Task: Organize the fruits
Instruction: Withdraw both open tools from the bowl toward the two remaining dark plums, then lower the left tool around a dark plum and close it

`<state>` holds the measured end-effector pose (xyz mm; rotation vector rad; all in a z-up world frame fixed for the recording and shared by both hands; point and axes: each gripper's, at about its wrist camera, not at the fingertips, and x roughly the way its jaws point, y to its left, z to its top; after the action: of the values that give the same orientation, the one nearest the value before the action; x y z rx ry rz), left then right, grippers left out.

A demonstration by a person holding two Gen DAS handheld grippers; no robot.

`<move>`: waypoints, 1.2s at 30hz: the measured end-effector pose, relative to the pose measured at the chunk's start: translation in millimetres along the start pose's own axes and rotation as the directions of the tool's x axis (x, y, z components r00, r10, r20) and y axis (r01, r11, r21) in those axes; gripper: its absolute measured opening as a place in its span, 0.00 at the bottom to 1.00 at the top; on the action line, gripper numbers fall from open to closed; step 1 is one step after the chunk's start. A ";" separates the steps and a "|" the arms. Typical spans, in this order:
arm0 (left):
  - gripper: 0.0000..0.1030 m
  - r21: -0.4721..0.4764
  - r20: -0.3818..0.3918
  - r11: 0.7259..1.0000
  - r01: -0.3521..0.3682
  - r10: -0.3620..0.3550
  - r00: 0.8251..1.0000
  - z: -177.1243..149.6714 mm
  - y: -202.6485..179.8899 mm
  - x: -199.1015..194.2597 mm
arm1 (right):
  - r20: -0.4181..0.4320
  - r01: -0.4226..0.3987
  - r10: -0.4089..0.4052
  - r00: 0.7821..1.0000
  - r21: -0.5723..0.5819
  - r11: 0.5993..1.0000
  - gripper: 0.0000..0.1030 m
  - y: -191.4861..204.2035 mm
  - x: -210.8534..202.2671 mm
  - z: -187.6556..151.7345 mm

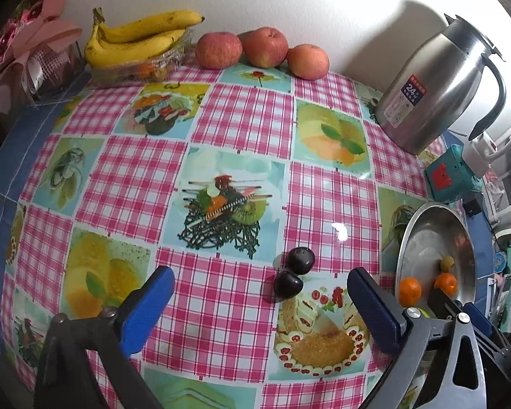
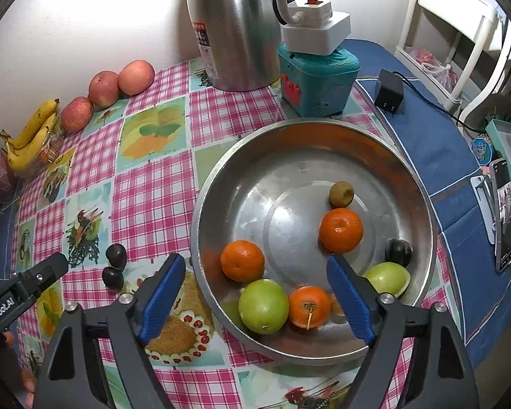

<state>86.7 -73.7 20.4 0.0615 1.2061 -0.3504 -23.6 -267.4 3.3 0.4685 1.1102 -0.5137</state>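
Inside bowl [image 2: 221, 184]: three oranges [image 2: 341, 229], two green fruits [image 2: 263, 306].

Brushed metal bowl [image 2: 323, 136], glossy plastic tablecloth [image 1: 242, 116], shiny steel jug [image 1: 436, 81].

Each tool is built of dark grey, almost black, angular arms with triangular cut-outs, joined by round silver screws at the pivots. The left tool [image 1: 260, 298] and the right tool [image 2: 255, 293] both end in two flat fingers faced with ribbed bright blue pads [image 2: 161, 294]. In the right wrist view, white lettering reading "GenRobot.AI" runs along the black housing of the left tool.
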 end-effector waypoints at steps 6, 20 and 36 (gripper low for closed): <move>1.00 0.019 0.034 0.999 -0.040 0.039 0.999 -0.6 0.9 -2.2 | 0.021 -0.024 0.024 0.999 -0.009 1.000 0.90 0.3 -1.8 -0.7; 1.00 0.064 0.031 0.993 -0.095 0.093 0.995 -2.0 4.0 10.2 | 0.037 -0.100 0.103 0.994 -0.075 0.992 0.90 18.7 1.1 -5.1; 1.00 -0.047 -0.014 0.999 0.025 -0.026 1.000 3.2 33.1 41.7 | -0.059 -0.067 0.061 0.996 -0.108 0.992 0.90 47.2 28.6 -7.4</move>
<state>112.3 -52.8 -21.5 0.0084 1.2300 -0.3442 9.7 -230.1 -21.3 0.4226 1.1667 -0.3836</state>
